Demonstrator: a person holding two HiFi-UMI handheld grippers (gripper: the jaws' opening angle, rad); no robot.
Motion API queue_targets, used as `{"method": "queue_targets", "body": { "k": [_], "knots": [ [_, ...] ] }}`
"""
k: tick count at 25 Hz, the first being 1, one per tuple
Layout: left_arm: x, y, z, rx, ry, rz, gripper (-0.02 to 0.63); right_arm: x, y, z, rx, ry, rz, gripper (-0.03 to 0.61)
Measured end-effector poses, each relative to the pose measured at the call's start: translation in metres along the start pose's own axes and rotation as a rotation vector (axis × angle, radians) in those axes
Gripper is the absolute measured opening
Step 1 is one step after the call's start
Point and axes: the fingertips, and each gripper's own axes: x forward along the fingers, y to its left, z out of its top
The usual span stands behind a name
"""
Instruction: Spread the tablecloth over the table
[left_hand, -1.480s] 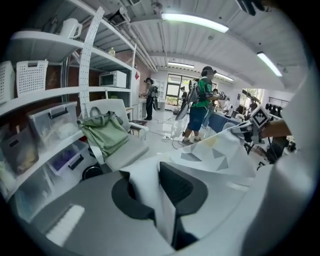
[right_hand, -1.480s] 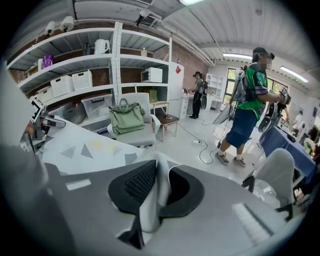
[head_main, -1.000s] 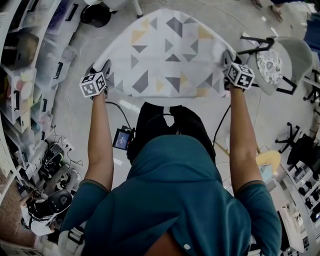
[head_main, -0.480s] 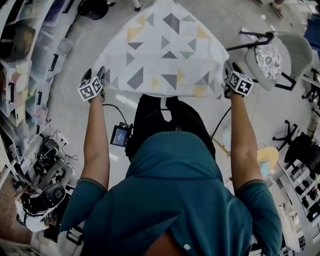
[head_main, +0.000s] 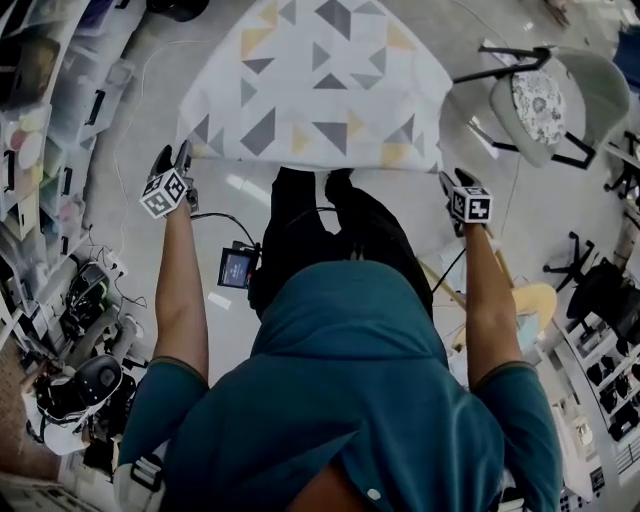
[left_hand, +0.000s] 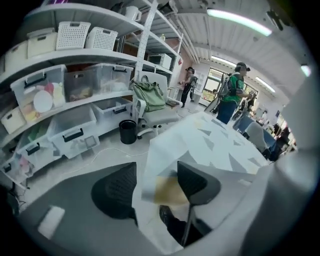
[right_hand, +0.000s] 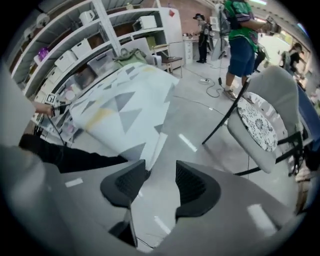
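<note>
Holding the left gripper (head_main: 172, 158) (left_hand: 157, 187) open, jaws apart after just closing somewhat, pads pressing on nothing, with only a hanging corner of the tablecloth (head_main: 315, 80) (left_hand: 215, 145) (right_hand: 120, 107) showing in the gap beyond them. Holding the right gripper (head_main: 455, 180) (right_hand: 160, 185) open as well, jaws just parted wider, with bare floor (right_hand: 195, 120) between them and the cloth's near corner just off the left jaw. Pointing both downward, each just beside one near corner of the cloth. Further out, finding the tablecloth, white with grey and yellow triangles, spread over the tabletop and hiding it wholly, edges drooping at the sides. Standing at its near edge in black trousers (head_main: 330, 225). Off to the right, near the cloth, a grey chair (head_main: 545, 110) (right_hand: 260, 120) with a patterned seat pad. Off to the left, shelves (left_hand: 75, 90) loaded with clear bins and white baskets, and a black waste bin (left_hand: 127, 131) on the floor below them.
</note>
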Motion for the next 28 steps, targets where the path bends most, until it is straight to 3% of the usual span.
{"method": "queue_targets", "body": {
  "k": [3, 7, 10, 13, 15, 17, 18, 23, 28],
  "knots": [
    [-0.018, 0.014, -0.012, -0.003, -0.001, 0.075, 0.256, 0.008, 0.014, -0.012, -0.232, 0.069, 0.023, 0.175],
    [-0.034, 0.018, -0.051, -0.049, 0.059, 0.114, 0.250, 0.027, 0.028, -0.021, -0.493, 0.130, 0.045, 0.194],
    [-0.033, 0.005, -0.075, -0.038, 0.104, 0.105, 0.249, 0.054, 0.022, -0.017, -0.589, 0.119, 0.026, 0.221],
    [-0.029, -0.003, -0.096, 0.008, 0.166, 0.082, 0.249, 0.063, 0.019, -0.005, -0.612, 0.064, -0.013, 0.221],
    [-0.027, -0.007, -0.109, 0.057, 0.220, 0.056, 0.249, 0.053, 0.023, 0.004, -0.573, 0.010, -0.019, 0.194],
    [-0.028, -0.015, -0.124, 0.105, 0.276, 0.016, 0.249, 0.034, 0.032, 0.003, -0.487, -0.020, 0.044, 0.081],
    [-0.028, -0.021, -0.130, 0.127, 0.298, -0.005, 0.249, 0.023, 0.036, 0.000, -0.426, -0.021, 0.101, 0.054],
    [-0.025, -0.066, -0.134, 0.185, 0.290, -0.103, 0.249, -0.047, 0.075, -0.016, -0.004, 0.001, 0.564, 0.028],
    [-0.020, -0.111, -0.117, 0.250, 0.250, -0.196, 0.249, -0.128, 0.101, -0.001, 0.286, -0.102, 0.994, 0.025]
  ]
}}
